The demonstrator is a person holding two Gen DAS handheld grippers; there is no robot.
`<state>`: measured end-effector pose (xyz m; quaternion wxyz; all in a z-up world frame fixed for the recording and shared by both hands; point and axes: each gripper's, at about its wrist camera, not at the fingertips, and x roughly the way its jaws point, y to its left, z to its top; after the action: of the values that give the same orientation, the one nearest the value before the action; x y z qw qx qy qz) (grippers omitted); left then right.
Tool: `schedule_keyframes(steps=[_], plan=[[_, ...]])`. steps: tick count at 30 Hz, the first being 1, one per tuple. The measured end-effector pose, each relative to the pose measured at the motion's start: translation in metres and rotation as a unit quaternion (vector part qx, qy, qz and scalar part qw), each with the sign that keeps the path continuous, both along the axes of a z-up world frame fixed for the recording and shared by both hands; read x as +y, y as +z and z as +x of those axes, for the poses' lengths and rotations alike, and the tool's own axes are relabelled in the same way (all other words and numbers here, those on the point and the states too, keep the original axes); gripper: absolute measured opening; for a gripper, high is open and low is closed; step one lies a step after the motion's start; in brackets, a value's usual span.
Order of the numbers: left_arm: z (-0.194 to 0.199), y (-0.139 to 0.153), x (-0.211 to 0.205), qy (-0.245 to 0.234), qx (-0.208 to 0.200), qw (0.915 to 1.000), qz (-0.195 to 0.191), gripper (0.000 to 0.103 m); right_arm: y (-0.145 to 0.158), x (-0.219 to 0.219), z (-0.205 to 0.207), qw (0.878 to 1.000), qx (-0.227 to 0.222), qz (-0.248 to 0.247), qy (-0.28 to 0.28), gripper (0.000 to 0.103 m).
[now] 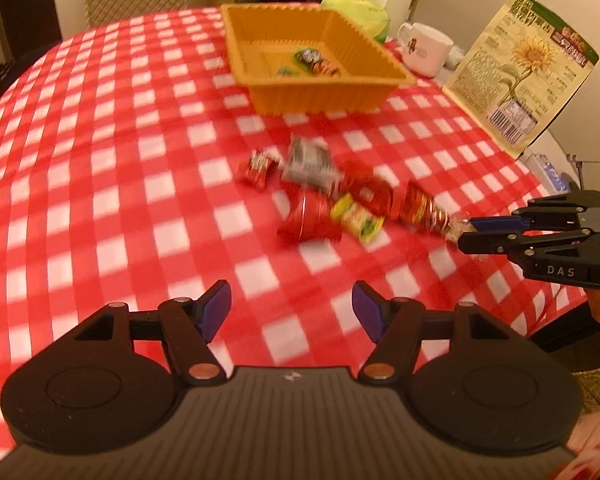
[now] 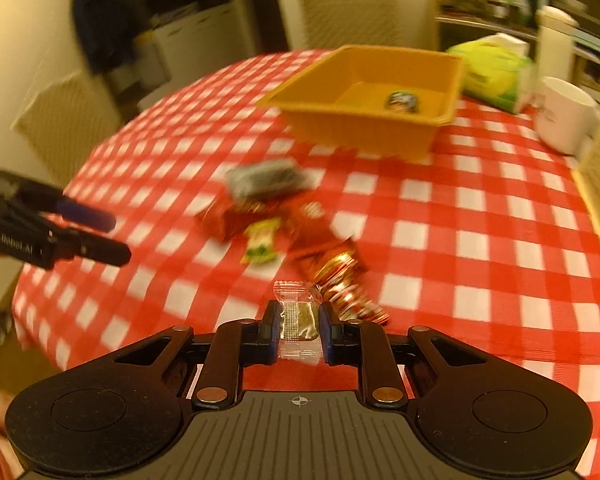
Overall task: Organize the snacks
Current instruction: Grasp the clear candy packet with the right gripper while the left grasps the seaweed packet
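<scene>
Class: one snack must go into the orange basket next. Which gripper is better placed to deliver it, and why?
The right gripper: it is already shut on a clear-wrapped snack. The left gripper is open and empty, short of the orange basket.

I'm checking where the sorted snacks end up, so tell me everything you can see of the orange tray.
The orange tray is a square, open-topped bin that looks like thin moulded plastic, with ribbed, outward-sloping walls and a flared rim. It sits upright on the red-and-white checked tablecloth, beyond the loose pile of snacks and apart from it. Inside, a few small wrapped snacks lie on its floor; it is otherwise mostly bare. A green pack stands just behind it. Neither pair of tongs touches it.
</scene>
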<state>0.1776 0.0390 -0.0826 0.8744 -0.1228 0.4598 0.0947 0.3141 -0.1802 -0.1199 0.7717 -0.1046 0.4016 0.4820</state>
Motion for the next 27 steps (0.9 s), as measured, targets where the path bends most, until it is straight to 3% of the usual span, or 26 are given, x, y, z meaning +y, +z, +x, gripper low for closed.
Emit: schedule_keyframes(steps=[11,19,21,27], plan=[[0.082,0.005,0.013,-0.052,-0.015,0.9985,0.010,0.058,0.016,-0.014,0.024,0.997,-0.001,0.016,-0.076,0.020],[0.135,-0.015,0.019,-0.080,0.020,0.9965,0.015,0.052,0.017,-0.032,0.035,0.991,0.003,0.020,-0.130,0.020],[0.144,-0.021,0.020,-0.086,0.034,0.9956,0.015,0.046,0.017,-0.037,0.037,0.990,0.004,0.019,-0.141,0.020],[0.160,-0.035,0.019,-0.106,0.056,0.9926,0.021,0.041,0.015,-0.046,0.041,0.986,0.012,0.019,-0.166,0.020]])
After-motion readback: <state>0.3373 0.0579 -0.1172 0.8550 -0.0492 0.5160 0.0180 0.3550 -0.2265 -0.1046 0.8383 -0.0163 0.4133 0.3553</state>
